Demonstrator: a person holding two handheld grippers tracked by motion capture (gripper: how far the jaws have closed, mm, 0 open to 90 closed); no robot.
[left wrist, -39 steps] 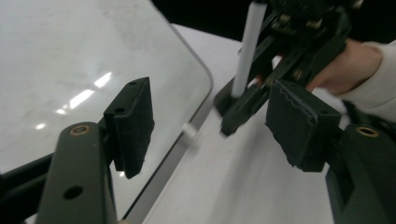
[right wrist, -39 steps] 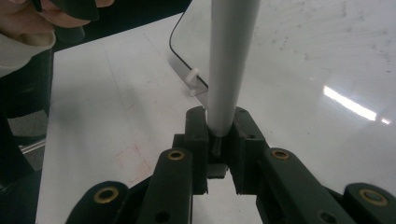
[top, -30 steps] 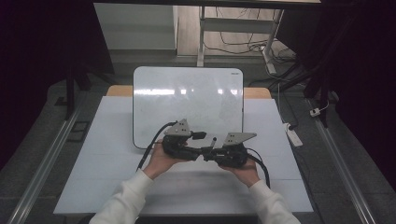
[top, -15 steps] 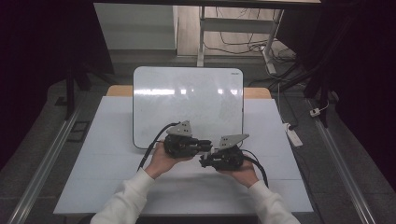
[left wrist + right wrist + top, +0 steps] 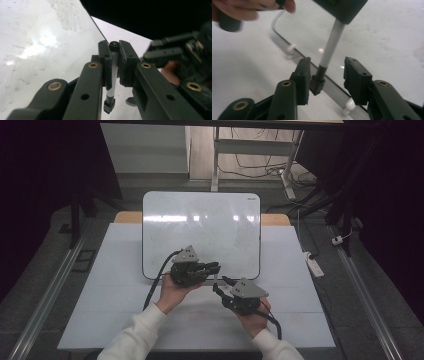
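A slim white marker with black cap [image 5: 113, 72] is clamped in the left hand-held gripper [image 5: 114, 53]; its capped end is bracketed, untouched, by the spread right hand-held gripper [image 5: 326, 75].

Whiteboard [image 5: 200, 232] as landmark. It lies flat on the table [image 5: 100, 285], covering the middle and far part; bare table surface stays open to the left and right of it and along its near edge. At that near edge, a marker [image 5: 329, 52] held between the fingers [image 5: 125, 62] of the left gripper [image 5: 212, 267] hangs down over the rim and blocks the middle. The right gripper [image 5: 220, 287], just nearer than the whiteboard, has its jaws spread with the marker's black cap [image 5: 317, 85] in the gap between them, touching neither.
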